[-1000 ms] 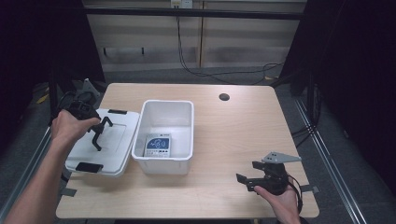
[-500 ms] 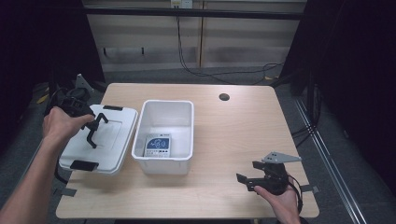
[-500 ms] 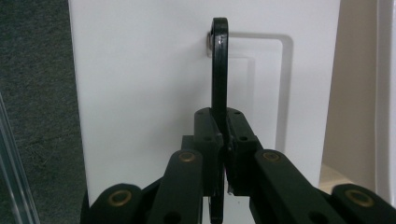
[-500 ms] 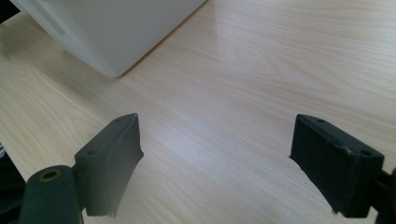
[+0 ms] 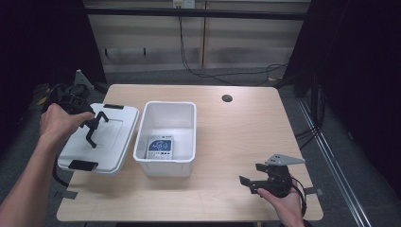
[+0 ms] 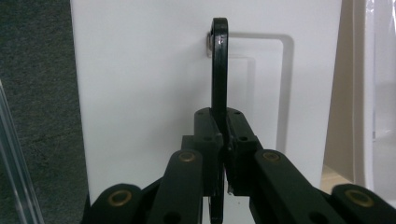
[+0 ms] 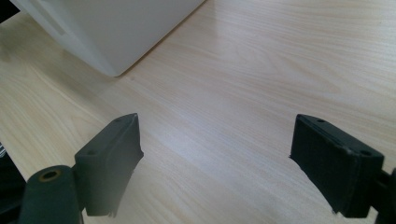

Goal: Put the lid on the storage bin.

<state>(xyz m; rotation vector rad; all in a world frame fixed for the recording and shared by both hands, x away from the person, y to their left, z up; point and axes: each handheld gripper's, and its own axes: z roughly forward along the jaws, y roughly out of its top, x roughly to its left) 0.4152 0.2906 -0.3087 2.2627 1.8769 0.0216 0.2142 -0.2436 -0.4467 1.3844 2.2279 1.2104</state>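
Note:
A white lid [image 5: 111, 142] with a black arched handle [image 5: 96, 128] hangs tilted just left of the open white bin [image 5: 189, 130]. My left gripper [image 5: 91, 124] is shut on that handle, and the person's hand holds it over the table's left edge. In the left gripper view the jaws [image 6: 223, 122] pinch the thin handle [image 6: 219, 65] against the lid's white top [image 6: 140, 84]. A blue and white packet [image 5: 160, 146] lies in the bin. My right gripper [image 5: 252, 173] rests open at the table's front right, with only bare wood between its pads [image 7: 116, 154]. The bin's corner [image 7: 107, 28] shows beyond.
The lid carries black latches at its near end [image 5: 81, 165] and far end [image 5: 113, 106]. A round cable hole [image 5: 227, 98] sits in the wooden table [image 5: 246, 132] at the back right. Cables run along the floor behind the table.
My left hand has risen a little and drifted left with the lid hanging from its handle. The right gripper has stayed where it was.

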